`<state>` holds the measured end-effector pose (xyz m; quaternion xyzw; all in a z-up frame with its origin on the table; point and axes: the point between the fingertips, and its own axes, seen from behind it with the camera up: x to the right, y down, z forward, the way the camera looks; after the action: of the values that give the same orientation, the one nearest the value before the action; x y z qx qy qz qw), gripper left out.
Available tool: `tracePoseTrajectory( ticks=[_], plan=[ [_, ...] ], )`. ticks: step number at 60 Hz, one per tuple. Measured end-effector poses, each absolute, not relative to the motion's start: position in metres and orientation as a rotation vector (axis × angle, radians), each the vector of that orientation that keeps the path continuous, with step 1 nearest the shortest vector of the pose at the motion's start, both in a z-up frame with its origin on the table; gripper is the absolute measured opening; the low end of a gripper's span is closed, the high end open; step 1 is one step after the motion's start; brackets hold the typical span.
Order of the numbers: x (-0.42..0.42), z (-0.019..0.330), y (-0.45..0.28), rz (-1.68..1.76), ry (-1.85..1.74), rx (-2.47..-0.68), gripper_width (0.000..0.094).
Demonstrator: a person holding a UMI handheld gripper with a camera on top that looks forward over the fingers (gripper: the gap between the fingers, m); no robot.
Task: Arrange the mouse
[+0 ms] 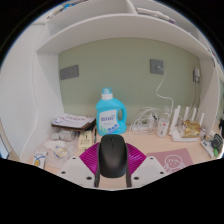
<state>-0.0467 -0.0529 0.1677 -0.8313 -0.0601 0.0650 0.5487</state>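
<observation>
The tool [113, 178] is clenched on a black mouse [113, 153], which sits between its two magenta pads [95, 158] just above the light wooden worktop [160, 146]. Beyond the fingers, a blue detergent bottle [109, 112] stands against the green wall, with cluttered packets [70, 124] to one side and a white router with upright antennas [187, 124] to the other. A pink mat [172, 157] lies on the worktop beside the tool, apart from the mouse.

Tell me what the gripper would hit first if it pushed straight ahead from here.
With the black mouse between its fingers, the gripper would probably first meet the blue detergent bottle standing ahead, though depth is hard to judge.
</observation>
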Motion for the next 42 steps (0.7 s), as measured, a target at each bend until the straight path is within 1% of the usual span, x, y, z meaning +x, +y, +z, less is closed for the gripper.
tracePoseTrajectory(
  ticks=[2, 5, 7, 9, 12, 14, 17, 22, 26, 31, 36, 39, 40, 42],
  plan=[
    [-0.026, 0.186, -0.045, 0.161, -0.138, -1.938, 0.0355],
    [0.008, 0.206, -0.033, 0.174, -0.126, -1.909, 0.0354],
    [0.033, 0.209, -0.024, 0.18, -0.105, -1.908, 0.0354],
    [0.062, 0.203, -0.016, 0.166, -0.084, -1.926, 0.0354],
    [0.104, 0.185, -0.005, 0.132, -0.056, -1.959, 0.035],
    [0.132, 0.16, -0.002, 0.108, -0.046, -1.983, 0.0349],
    [0.165, 0.126, 0.003, 0.071, -0.019, -2.065, 0.035],
    [0.202, 0.067, 0.003, 0.047, -0.012, -2.151, 0.035],
    [0.219, 0.033, 0.003, 0.025, -0.022, -2.201, 0.0353],
    [0.226, 0.008, 0.001, 0.018, -0.039, -2.229, 0.0378],
    [0.227, -0.014, -0.003, 0.024, -0.04, -2.28, 0.0452],
    [0.227, -0.009, -0.003, 0.022, -0.034, -2.267, 0.049],
    [0.228, -0.008, -0.004, 0.016, -0.034, -2.264, 0.0518],
    [0.231, -0.003, -0.006, -0.001, -0.027, -2.257, 0.0617]
  ],
)
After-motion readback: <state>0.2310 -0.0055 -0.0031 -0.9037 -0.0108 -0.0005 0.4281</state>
